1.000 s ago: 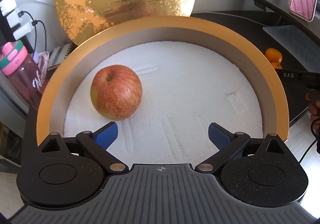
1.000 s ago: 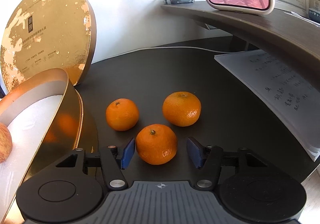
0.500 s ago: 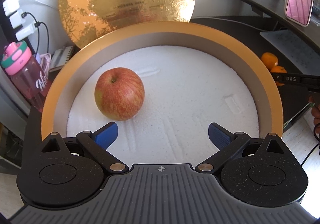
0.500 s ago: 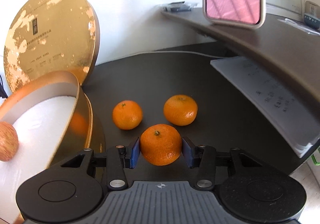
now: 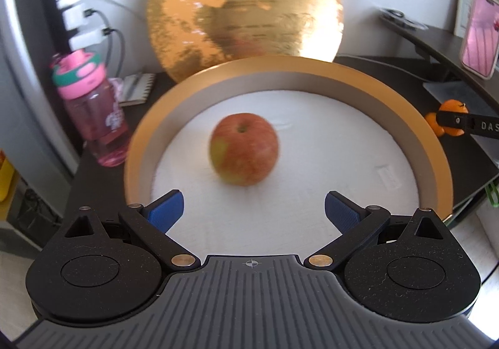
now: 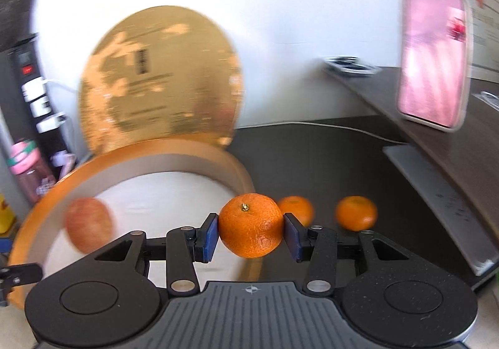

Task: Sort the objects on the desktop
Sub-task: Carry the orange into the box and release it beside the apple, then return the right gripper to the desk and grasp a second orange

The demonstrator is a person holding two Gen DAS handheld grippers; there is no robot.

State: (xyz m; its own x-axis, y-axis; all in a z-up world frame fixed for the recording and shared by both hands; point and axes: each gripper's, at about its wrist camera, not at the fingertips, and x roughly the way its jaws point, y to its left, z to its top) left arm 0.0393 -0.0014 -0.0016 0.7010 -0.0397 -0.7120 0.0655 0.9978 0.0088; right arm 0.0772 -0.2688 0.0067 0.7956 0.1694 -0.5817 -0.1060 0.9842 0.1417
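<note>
A: What is the right claw (image 6: 251,235) doing?

B: Its two blue pads (image 6: 209,236) are pressed against the sides of a mandarin (image 6: 250,225), stem up. The fruit is clamped between them and held clear of the dark table (image 6: 327,158).

A: And the other mandarins?

B: Two more sit on the table beyond the claw. One (image 6: 296,208) peeks out just behind the right pad; the other (image 6: 356,212) lies further right, apart from it. Both are a little blurred.

A: Where is the box?

B: The round gold box (image 5: 414,136) stands on the table to the left of the mandarins, open, with a white foam liner. A red apple (image 5: 244,149) rests on the foam, left of centre in the left wrist view and apart from the wall. Nothing else lies in the box that I can see.

A: The left claw (image 5: 253,211)?

B: Its jaws stand wide apart with nothing between them. It hangs over the near edge of the box, pointing down at the foam, and the apple lies beyond the fingertips, untouched.

A: Anything behind?

B: The gold lid (image 5: 246,5) leans upright against the white wall, right behind the box. To the left of the box stands a pink water bottle (image 5: 93,111) with a green and pink cap, near a power strip (image 5: 67,2) with white plugs. On the right a phone (image 6: 433,58) with a pink screen stands on a raised shelf (image 6: 452,130), and papers (image 6: 436,199) lie on the table below it.
</note>
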